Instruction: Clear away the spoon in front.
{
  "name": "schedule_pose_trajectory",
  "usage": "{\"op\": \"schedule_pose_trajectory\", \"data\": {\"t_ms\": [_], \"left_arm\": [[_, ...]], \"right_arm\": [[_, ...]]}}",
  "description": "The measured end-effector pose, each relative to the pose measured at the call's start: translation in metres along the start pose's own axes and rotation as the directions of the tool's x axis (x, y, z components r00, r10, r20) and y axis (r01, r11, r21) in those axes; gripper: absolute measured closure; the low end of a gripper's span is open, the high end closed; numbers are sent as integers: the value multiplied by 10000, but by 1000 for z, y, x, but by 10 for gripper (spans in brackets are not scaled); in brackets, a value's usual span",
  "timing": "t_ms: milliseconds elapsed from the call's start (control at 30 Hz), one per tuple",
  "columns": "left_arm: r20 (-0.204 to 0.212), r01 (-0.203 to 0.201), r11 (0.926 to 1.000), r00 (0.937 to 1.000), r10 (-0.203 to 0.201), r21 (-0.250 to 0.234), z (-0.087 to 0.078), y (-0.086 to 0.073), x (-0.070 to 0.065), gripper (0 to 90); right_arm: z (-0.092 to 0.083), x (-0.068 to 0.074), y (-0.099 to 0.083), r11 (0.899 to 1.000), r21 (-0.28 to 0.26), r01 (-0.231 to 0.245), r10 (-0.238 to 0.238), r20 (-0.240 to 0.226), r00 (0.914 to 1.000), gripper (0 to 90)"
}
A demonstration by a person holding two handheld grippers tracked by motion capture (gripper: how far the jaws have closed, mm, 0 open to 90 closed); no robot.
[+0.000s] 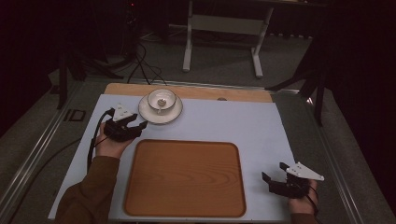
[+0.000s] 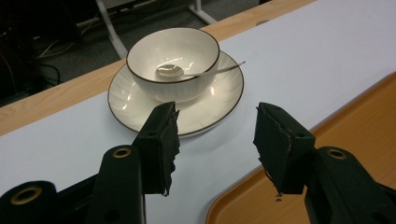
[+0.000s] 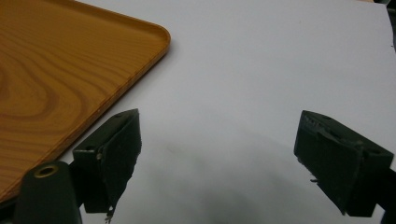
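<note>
On the pale blue-white surface (image 1: 243, 126) are seen one empty wooden tray (image 1: 184, 177), one white bowl (image 1: 161, 99) holding one metal spoon (image 2: 175, 71) on one white saucer (image 1: 160, 112), and two claws, the left claw (image 1: 138, 126) beside the saucer and the right claw (image 1: 274, 171) right of the tray, both held open and empty.

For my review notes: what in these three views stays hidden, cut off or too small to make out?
- Spoon in the bowl: high view, too small to identify.
- Plate: left gripper view, near rim partly hidden by the left gripper jaw.
- Wooden tray: right gripper view, cut off by left and top edges.
- Small dark mark on the table's wooden far edge: high view, too small to name.
- Room behind the table: high view, too dark.
</note>
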State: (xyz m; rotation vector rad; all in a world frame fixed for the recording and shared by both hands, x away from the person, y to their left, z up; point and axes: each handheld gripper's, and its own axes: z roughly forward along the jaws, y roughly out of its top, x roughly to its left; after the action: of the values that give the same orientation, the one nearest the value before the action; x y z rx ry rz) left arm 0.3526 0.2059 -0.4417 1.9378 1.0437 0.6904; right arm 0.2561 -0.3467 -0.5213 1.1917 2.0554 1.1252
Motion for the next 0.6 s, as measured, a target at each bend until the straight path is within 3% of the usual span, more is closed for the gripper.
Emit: {"op": "schedule_pose_trajectory", "data": {"t_ms": [367,600], "left_arm": [[107,10,9998,9999,-8,-179,14,5,-6,480],[155,-257,9996,9995,259,-110,24,12,-9,486]], "right_arm": [[0,0,0,10000,-2,-1,1,-10,10000,147],[0,0,0,10000,-51,-7,7,25,10000,147]]}}
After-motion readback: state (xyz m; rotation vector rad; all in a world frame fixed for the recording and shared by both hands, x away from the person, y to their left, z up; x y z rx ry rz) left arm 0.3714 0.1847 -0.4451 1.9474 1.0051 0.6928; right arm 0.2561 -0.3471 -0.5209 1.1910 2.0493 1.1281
